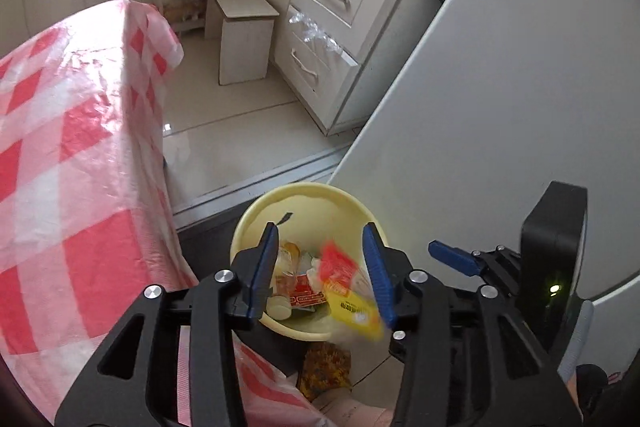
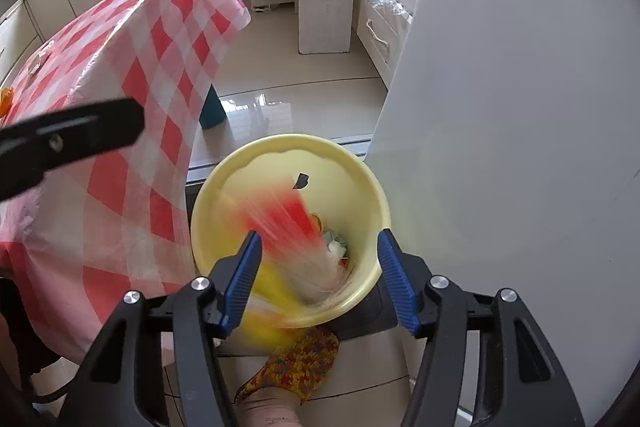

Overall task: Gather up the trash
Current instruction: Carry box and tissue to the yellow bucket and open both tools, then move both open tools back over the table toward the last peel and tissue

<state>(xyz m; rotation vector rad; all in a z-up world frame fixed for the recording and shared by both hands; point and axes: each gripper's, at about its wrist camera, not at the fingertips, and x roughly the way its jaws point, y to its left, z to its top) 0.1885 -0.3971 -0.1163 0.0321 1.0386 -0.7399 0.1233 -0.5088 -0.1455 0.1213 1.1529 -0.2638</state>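
Left wrist, bin: I take the yellow bin [image 1: 308, 199] as my landmark; it stands on the floor just beside the checked tablecloth [image 1: 80, 147], against the pale panel [image 1: 500, 87].
Left wrist, gripper: my left gripper [image 1: 326, 269] hangs above the bin mouth, fingers apart, pads clear of everything.
Left wrist, wrapper: a red and yellow wrapper [image 1: 348, 291] is between the fingers, loose and blurred, over the near rim of the bin. Its long axis runs from the red end, which points into the bin, to the yellow end, which points back toward me.
Left wrist, other hand: my right gripper [image 1: 456, 259] shows beside the bin.
Right wrist, gripper: fingers apart over the bin [image 2: 360, 183], gripping nothing.
Right wrist, wrapper: the wrapper [image 2: 288, 227] is a streak, red end deep in the bin, yellow end [image 2: 268, 311] straddling the near rim.
Right wrist, foot: a patterned slipper [image 2: 296, 363] sits just below the bin.
Risk: I judge the yellow end could catch the rim and tip out onto the floor by the slipper, since it overhangs the near edge.
Risk, cause: the drop is off-centre, toward the near rim.
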